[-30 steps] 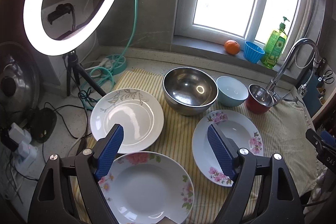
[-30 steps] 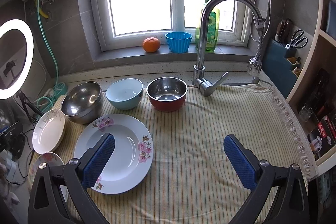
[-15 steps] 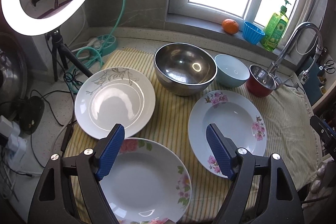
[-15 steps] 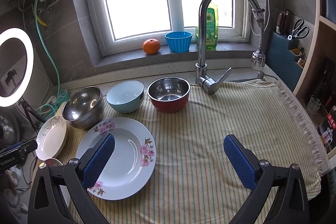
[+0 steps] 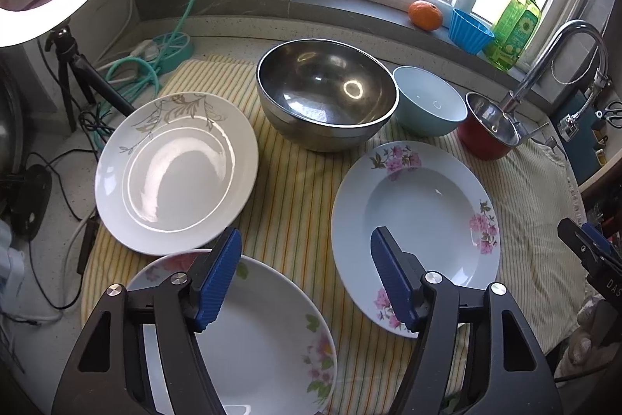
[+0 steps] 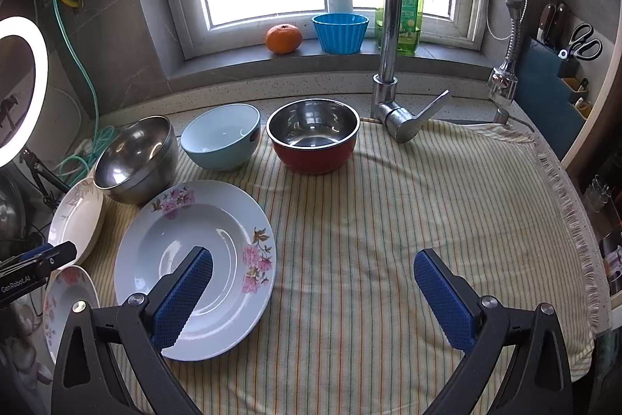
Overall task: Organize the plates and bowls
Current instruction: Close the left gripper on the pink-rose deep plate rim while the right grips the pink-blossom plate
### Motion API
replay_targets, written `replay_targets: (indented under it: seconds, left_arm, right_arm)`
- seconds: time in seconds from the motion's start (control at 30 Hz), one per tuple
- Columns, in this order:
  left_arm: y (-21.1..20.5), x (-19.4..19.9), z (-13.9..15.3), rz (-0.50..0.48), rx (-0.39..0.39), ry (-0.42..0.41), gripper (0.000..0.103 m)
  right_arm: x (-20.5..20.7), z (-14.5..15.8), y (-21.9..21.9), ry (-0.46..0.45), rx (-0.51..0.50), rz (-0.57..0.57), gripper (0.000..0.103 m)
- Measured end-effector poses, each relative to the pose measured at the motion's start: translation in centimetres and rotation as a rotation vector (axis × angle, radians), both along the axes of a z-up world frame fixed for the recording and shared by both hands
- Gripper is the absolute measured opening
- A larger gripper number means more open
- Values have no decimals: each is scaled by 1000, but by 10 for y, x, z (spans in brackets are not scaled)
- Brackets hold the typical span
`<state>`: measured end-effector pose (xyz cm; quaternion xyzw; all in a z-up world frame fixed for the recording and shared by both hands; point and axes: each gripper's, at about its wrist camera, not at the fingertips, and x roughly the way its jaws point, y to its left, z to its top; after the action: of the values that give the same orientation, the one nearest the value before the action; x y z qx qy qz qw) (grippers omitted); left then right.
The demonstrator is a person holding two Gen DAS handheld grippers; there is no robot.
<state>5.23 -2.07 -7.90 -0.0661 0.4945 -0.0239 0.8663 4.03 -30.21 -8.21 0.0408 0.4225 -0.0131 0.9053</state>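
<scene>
On a striped cloth (image 6: 388, 220) over a kitchen counter, three plates and three bowls lie right way up, hollows facing the ceiling; being round, none has a long axis to speak of.

In the left wrist view, the left gripper (image 5: 305, 279) hangs at lower centre, jaws apart and just narrowed, with nothing between the blue pads; its left pad shows over the rim of a white plate with pink flowers (image 5: 252, 337) at the bottom of the frame. Above that plate, at centre left, sits a cream plate with a leaf pattern (image 5: 175, 174), its left edge hanging past the cloth. At centre right lies a pale blue plate with pink flowers (image 5: 416, 228).

Behind the plates runs a row of bowls: a large steel bowl (image 5: 326, 92) at upper centre, a light blue bowl (image 5: 429, 102) just beside it, and a red bowl with a steel lining (image 5: 488, 131) nearest the tap (image 5: 544, 61).

In the right wrist view, the right gripper (image 6: 313, 282) stands wide open and empty at the bottom, its left pad over the pale blue plate, its right over bare cloth.
</scene>
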Motion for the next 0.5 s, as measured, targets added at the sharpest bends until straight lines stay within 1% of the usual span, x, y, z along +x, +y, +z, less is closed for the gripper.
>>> replay_targets:
  seconds: [0.03, 0.07, 0.1, 0.13, 0.17, 0.2, 0.23, 0.27, 0.33, 0.37, 0.4, 0.43, 0.5]
  left_arm:
    - [-1, 2, -1, -3, -1, 5, 63]
    - [-2, 3, -2, -5, -1, 10, 62]
    - [-3, 4, -3, -7, -3, 13, 60]
    - [-4, 5, -4, -9, -4, 15, 59]
    - [-5, 6, -5, -9, -6, 18, 58]
    - [-5, 7, -6, -10, -9, 21, 57]
    - [-6, 8, -8, -10, -13, 25, 54]
    - [-6, 9, -9, -10, -18, 30, 53]
    - [-6, 12, -11, -14, -30, 43, 44]
    - [-6, 13, -13, -15, -34, 51, 42]
    - [-6, 15, -15, -14, -37, 58, 39]
    - [-6, 16, -17, -13, -42, 64, 35]
    - [-5, 19, -20, -15, -62, 81, 33]
  right_arm:
    - [1, -2, -1, 3, 8, 4, 98]
    - [3, -3, -1, 7, 15, 6, 95]
    - [5, -5, -2, 14, 23, 13, 84]
    - [7, -7, -1, 24, 33, 24, 72]
    - [10, -9, -2, 35, 41, 29, 66]
    - [12, -12, -2, 48, 51, 31, 57]
    - [15, -15, -3, 62, 65, 36, 51]
    - [18, -19, -3, 79, 81, 44, 48]
    - [21, -24, -3, 102, 106, 56, 35]
    - [23, -26, -3, 111, 116, 63, 34]
    - [24, -29, -2, 119, 121, 70, 33]
    - [25, -30, -1, 125, 126, 76, 31]
    - [27, -33, 0, 139, 140, 92, 25]
